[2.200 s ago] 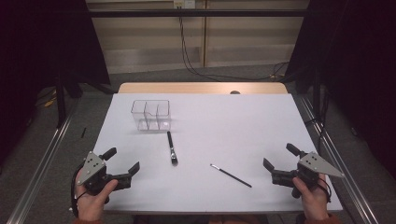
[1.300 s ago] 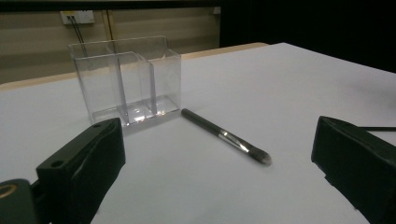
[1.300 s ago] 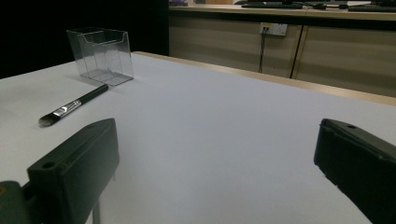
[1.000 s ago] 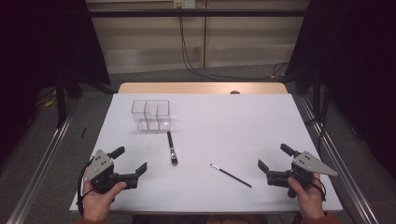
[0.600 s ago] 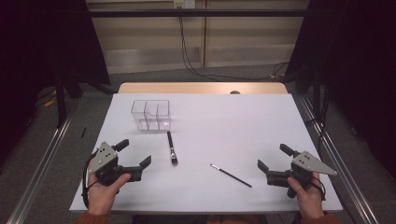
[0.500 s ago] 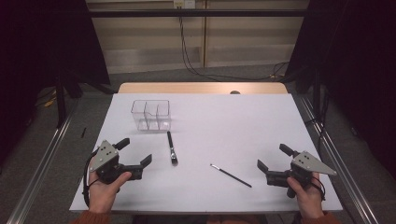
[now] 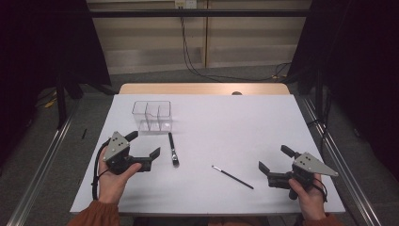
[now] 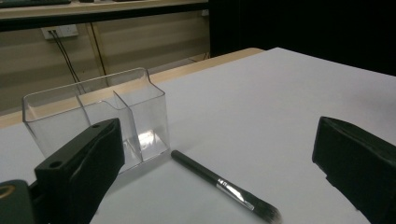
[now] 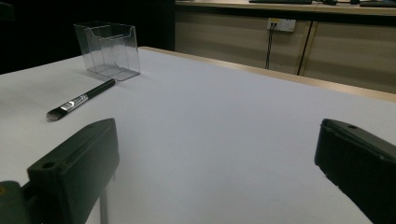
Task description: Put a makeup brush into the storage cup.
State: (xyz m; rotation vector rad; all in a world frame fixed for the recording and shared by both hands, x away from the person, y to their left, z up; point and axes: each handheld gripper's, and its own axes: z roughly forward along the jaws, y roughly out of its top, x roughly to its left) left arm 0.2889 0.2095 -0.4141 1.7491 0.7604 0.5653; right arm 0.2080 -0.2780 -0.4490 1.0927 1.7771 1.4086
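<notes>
White table [image 7: 226, 117]: left hand-held gripper [image 7: 143, 146] (agape) near brush [image 7: 173, 148].

On my tabletop [image 7: 263, 117] I counted two brushes, a thick one [image 7: 173, 148] and a thin one [image 7: 232, 177], plus one clear organizer [image 7: 152, 115] with three compartments, far left.

Bare white tabletop [image 7: 235, 127] lies open between my two tongs; the clear plastic three-compartment organiser [image 7: 152, 116] stands just beyond the thick dark-handled brush [image 7: 173, 148].

White table [image 7: 263, 117]; wall socket [image 7: 185, 4]; dangling cables [image 7: 188, 52]
</notes>
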